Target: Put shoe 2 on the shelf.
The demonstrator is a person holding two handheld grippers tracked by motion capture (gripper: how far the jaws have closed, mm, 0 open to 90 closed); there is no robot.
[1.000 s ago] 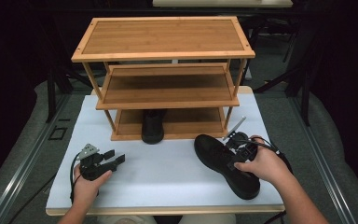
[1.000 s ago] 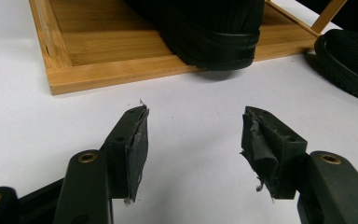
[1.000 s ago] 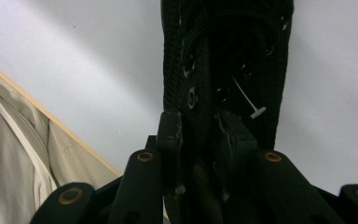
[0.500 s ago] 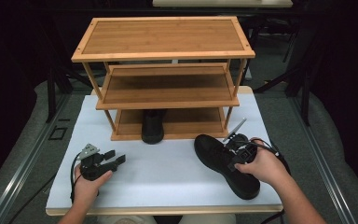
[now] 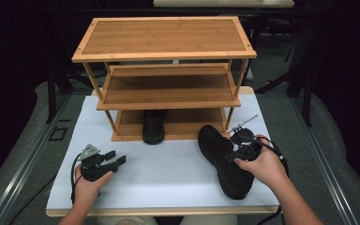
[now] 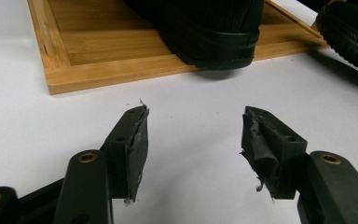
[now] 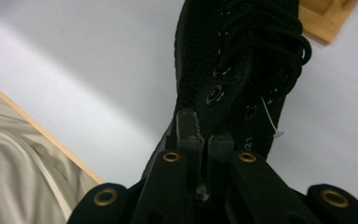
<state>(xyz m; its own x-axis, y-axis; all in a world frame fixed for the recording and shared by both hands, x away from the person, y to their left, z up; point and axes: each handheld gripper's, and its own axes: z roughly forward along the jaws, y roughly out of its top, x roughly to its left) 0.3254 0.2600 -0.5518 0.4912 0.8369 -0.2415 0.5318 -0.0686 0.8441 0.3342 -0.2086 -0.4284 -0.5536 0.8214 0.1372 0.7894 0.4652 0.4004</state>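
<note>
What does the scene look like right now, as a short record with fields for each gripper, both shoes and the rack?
left gripper: open, jaws apart above the white table top, holding nothing
right gripper: shut on the eyelet edge of the black shoe
black shoe: on the table top in front of the rack's right end, lying at a slant
second shoe: on the rack's bottom shelf, its end over the front edge
bamboo rack: three shelves; top and middle bare
</note>
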